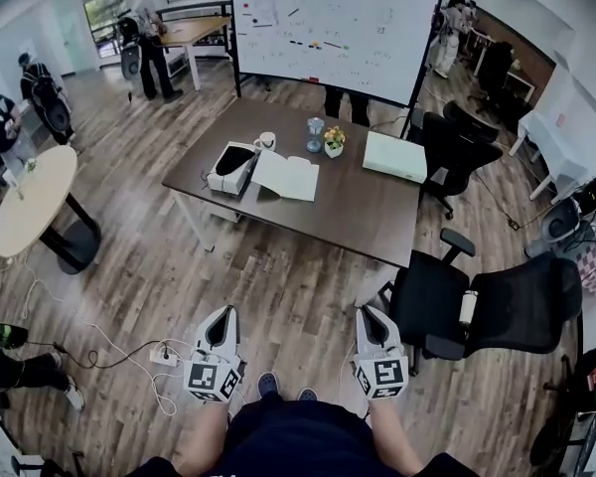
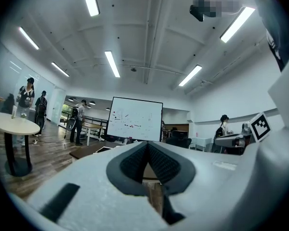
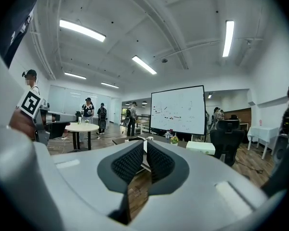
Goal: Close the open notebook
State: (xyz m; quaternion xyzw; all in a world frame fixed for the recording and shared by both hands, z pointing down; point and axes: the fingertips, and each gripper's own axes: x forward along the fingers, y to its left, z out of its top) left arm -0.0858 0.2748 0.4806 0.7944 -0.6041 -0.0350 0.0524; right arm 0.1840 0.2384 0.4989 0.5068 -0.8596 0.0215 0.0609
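The open notebook (image 1: 286, 176) lies flat with its white pages up on the dark brown table (image 1: 358, 217), far ahead of me. Both grippers are held low near my body, well short of the table and above the wooden floor. In the head view my left gripper (image 1: 225, 312) is shut with nothing in it, and my right gripper (image 1: 366, 312) is shut and empty too. In the left gripper view the black pads (image 2: 160, 163) meet at their tips. The right gripper view shows its pads (image 3: 127, 163) together as well.
On the table stand a white box (image 1: 230, 167), a mug (image 1: 266, 141), a small flower pot (image 1: 334, 143) and a pale green box (image 1: 394, 156). A black office chair (image 1: 497, 308) is at my right. A whiteboard (image 1: 333, 28) stands behind the table. A power strip with cables (image 1: 163, 357) lies on the floor.
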